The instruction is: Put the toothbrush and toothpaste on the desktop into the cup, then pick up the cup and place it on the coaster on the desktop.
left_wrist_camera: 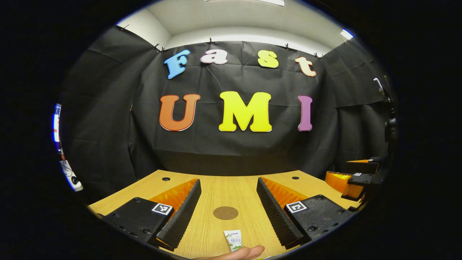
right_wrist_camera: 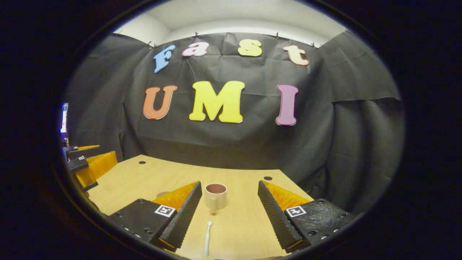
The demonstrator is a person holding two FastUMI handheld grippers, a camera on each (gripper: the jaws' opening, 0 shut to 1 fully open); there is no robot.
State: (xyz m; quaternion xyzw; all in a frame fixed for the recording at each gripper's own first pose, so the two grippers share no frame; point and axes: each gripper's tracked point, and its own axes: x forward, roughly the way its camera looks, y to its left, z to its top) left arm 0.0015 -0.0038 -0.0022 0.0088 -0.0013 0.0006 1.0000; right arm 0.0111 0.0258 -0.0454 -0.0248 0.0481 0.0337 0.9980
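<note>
In the left gripper view a round brown coaster (left_wrist_camera: 225, 212) lies on the wooden desktop (left_wrist_camera: 231, 187) between the spread fingers of my left gripper (left_wrist_camera: 229, 206), which is open. A small white toothpaste tube (left_wrist_camera: 233, 239) lies just below the coaster, and a fingertip (left_wrist_camera: 238, 253) rests against its near end. In the right gripper view a beige cup (right_wrist_camera: 215, 197) stands upright with its handle facing me, between the fingers of my open right gripper (right_wrist_camera: 229, 206). A pale toothbrush (right_wrist_camera: 206, 238) lies flat on the desktop in front of the cup.
The other gripper (left_wrist_camera: 355, 178) hovers at the right edge of the left gripper view, and its counterpart (right_wrist_camera: 86, 164) shows at the left edge of the right gripper view. Small round holes (right_wrist_camera: 267, 178) mark the desktop near its far edge. Black cloth walls the booth.
</note>
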